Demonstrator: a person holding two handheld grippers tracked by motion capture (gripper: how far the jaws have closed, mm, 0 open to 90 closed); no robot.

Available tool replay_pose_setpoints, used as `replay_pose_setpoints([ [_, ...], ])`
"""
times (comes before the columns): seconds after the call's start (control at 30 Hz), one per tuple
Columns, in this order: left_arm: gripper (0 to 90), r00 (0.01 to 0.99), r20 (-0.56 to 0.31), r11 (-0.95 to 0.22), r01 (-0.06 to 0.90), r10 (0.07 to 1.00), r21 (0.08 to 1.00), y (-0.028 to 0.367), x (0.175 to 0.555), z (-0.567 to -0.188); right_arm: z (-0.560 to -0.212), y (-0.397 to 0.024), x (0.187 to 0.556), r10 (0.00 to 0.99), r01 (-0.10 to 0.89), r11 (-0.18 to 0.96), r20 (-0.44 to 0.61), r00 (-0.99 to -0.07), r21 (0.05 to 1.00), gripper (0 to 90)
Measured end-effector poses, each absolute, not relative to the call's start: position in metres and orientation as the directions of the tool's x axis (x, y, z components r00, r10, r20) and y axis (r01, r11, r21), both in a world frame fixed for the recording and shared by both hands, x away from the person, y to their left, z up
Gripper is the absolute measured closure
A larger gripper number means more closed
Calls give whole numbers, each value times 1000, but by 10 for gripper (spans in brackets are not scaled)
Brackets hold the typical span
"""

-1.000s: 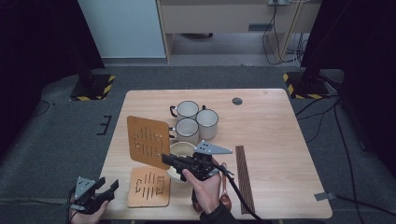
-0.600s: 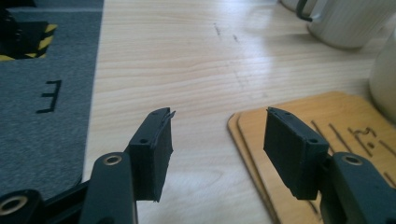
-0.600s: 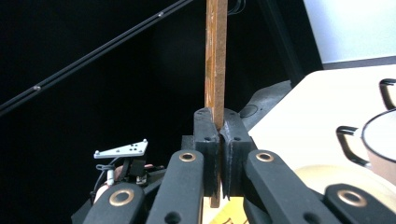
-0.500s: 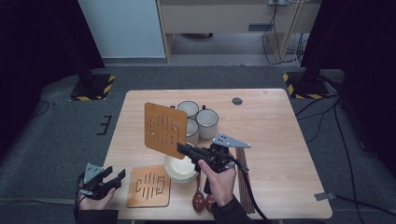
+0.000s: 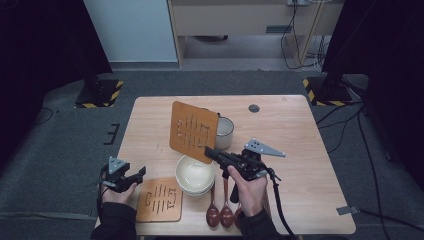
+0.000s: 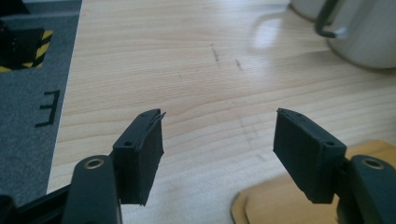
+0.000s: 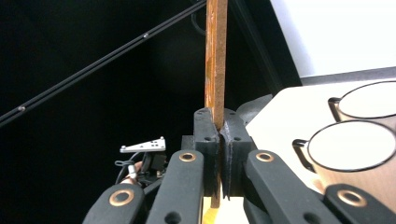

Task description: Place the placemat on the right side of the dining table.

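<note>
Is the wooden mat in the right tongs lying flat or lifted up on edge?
Lifted on edge. The wooden mat stands raised above the table, and the right tongs pinch its lower edge, with the board rising vertically between them.

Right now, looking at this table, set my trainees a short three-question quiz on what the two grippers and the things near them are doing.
1. True or false: the right gripper holds a wooden mat lifted off the table.
2. Multiple choice: where does the second mat lie? A) flat beside the bowl; B) on top of the mug; C) between the left gripper's jaws.
3. Fill in: the left gripper is ____ and holds nothing.

Key: 1 true, its jaws clamp the mat's edge, as the right gripper view shows. 2 A. 3 open; its jaws have just been opening, with nothing between them.
</note>
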State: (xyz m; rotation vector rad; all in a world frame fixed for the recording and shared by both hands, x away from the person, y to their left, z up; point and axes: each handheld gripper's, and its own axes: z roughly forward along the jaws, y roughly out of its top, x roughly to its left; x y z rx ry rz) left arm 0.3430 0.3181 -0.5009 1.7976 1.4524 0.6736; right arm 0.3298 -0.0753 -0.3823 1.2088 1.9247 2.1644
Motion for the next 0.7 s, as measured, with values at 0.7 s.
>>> replay_pose_setpoints([
  [0.7, 257, 188, 3, -132, 680, 982, 722, 320, 380, -533, -382, -125, 345, 545, 453, -308, 546, -637, 837, 873],
])
